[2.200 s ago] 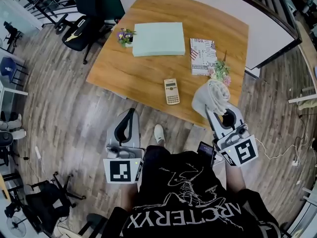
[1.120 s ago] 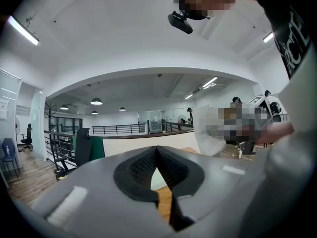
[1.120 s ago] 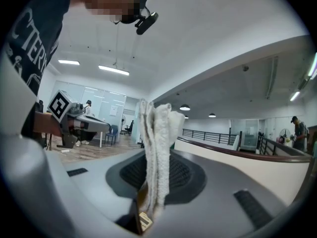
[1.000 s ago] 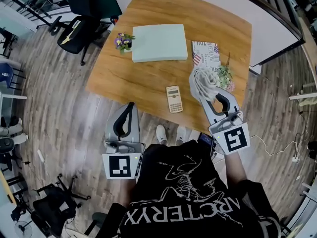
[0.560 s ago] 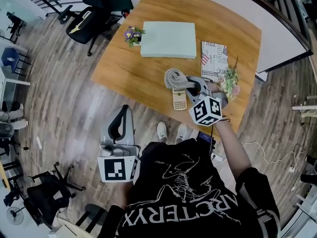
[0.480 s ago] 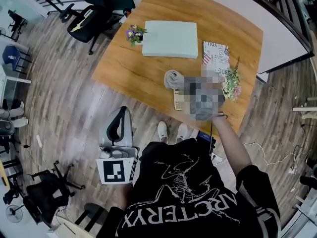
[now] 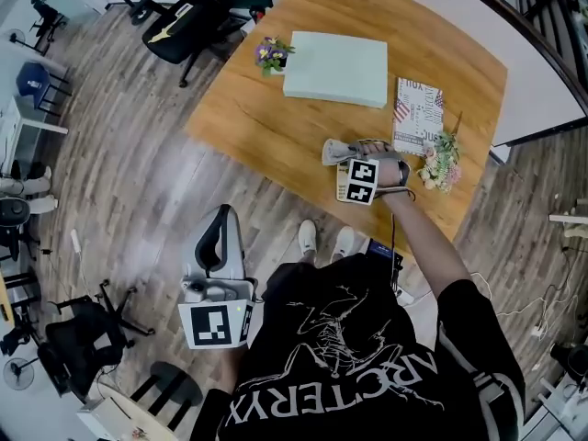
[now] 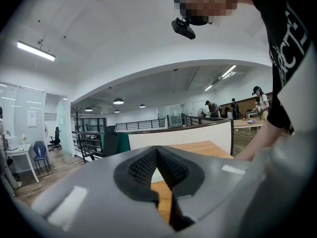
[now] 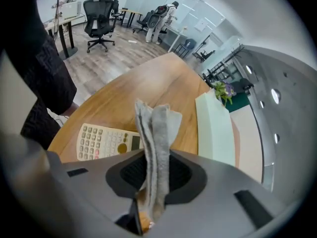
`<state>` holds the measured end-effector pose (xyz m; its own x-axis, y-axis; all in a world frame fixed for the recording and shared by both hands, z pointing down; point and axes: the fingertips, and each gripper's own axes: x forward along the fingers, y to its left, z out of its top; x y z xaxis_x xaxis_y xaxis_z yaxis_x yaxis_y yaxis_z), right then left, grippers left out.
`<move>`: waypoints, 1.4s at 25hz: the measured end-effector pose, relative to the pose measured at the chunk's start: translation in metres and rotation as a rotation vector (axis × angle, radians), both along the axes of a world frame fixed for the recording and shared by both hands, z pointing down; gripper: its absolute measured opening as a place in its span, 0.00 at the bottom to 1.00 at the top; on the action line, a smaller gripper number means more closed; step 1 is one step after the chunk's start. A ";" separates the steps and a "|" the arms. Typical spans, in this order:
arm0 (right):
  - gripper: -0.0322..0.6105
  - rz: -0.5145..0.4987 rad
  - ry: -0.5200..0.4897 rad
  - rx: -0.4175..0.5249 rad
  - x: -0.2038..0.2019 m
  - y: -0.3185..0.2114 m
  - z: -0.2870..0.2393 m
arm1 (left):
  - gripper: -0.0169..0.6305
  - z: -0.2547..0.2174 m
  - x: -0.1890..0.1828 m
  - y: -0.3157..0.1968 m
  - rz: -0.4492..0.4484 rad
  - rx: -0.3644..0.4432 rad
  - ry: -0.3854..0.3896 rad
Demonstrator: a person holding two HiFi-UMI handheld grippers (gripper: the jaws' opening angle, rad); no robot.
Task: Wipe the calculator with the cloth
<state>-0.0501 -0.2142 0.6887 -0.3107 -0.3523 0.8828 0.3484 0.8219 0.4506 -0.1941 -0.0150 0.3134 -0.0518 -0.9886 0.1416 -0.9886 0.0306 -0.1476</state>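
My right gripper (image 7: 352, 158) is shut on a grey cloth (image 7: 333, 150) low over the wooden table (image 7: 266, 122), near its front edge. In the right gripper view the cloth (image 9: 155, 128) stands folded between the jaws of that gripper (image 9: 154, 158). The beige calculator (image 9: 106, 142) lies flat just left of the cloth. In the head view the gripper's marker cube hides the calculator. My left gripper (image 7: 223, 215) hangs over the floor, short of the table; in its own view the left gripper (image 8: 156, 151) is shut with nothing in it.
A pale green flat box (image 7: 335, 56) lies at the table's far side, with a small pot of purple flowers (image 7: 269, 53) at its left. A printed magazine (image 7: 418, 116) and a flower bunch (image 7: 444, 161) sit right of my gripper. Office chairs (image 7: 197, 21) stand beyond the table.
My right gripper has carried the cloth from the table's right edge leftward and down to the calculator. The left gripper has stayed over the floor.
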 end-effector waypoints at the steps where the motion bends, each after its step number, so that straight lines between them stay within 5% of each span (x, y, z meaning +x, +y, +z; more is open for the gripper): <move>1: 0.19 -0.004 0.012 0.002 -0.001 0.000 0.004 | 0.04 0.001 -0.001 0.000 -0.002 -0.002 0.002; 35: 0.19 -0.115 0.101 -0.121 0.044 0.131 0.021 | 0.04 0.014 0.023 -0.053 0.145 0.029 0.073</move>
<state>-0.0065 -0.0830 0.7100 -0.2506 -0.2086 0.9454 0.4819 0.8201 0.3087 -0.1716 -0.0676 0.3277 0.1013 -0.9886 0.1116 -0.9910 -0.1102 -0.0765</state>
